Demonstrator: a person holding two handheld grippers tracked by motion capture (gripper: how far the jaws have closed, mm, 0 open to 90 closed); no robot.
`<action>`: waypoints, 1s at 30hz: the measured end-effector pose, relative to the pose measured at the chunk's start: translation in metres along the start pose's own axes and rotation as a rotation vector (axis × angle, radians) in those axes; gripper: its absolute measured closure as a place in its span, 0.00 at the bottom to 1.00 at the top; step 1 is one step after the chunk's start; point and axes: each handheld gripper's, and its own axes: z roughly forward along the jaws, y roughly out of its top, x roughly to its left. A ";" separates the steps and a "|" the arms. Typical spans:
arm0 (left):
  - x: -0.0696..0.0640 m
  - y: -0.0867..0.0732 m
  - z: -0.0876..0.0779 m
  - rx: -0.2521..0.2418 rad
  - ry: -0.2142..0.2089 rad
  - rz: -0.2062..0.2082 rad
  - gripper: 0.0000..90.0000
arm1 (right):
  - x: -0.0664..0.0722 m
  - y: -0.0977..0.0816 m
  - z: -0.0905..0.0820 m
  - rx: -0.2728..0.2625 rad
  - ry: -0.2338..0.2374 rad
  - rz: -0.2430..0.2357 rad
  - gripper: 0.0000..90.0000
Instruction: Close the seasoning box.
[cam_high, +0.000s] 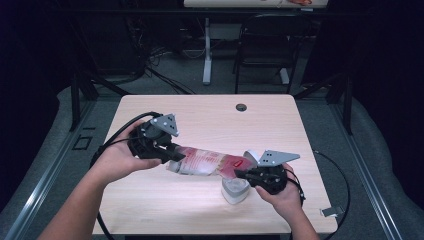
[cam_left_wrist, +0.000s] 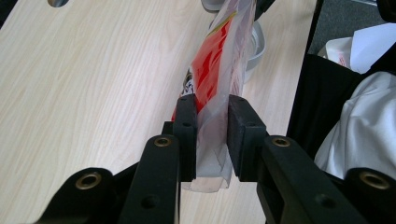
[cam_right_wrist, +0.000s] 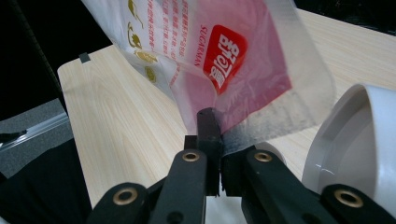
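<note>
Bag (cam_high: 207, 162) held off the table (cam_high: 210, 115) between both tools; left gripper (cam_high: 167, 152) pinches its bottom end, right gripper (cam_high: 242, 173) clamps the top edge over the white container (cam_high: 235, 190); pouring apparently underway, emptying remains.

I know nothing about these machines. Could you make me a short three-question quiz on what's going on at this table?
1. True or false: the plastic bag lies flat on the table.
2. Which gripper pinches the bag's thin edge with its jaws fully together: A) left gripper B) right gripper?
3. What stands on the table under the bag's right end?

Key
1. False: it hangs stretched between the two grippers.
2. B. The left one clamps the bag's thicker end.
3. A white container, its lid flipped up.
</note>
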 end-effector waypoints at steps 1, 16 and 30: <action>0.000 0.000 0.000 0.000 0.000 0.000 0.84 | 0.000 0.000 0.000 0.000 0.000 0.000 0.98; -0.001 0.005 -0.001 -0.005 -0.002 0.007 0.84 | -0.001 -0.002 0.000 0.000 0.002 0.006 0.98; -0.001 0.008 -0.001 -0.002 0.001 0.013 0.84 | -0.002 -0.002 -0.001 0.000 0.001 0.010 0.98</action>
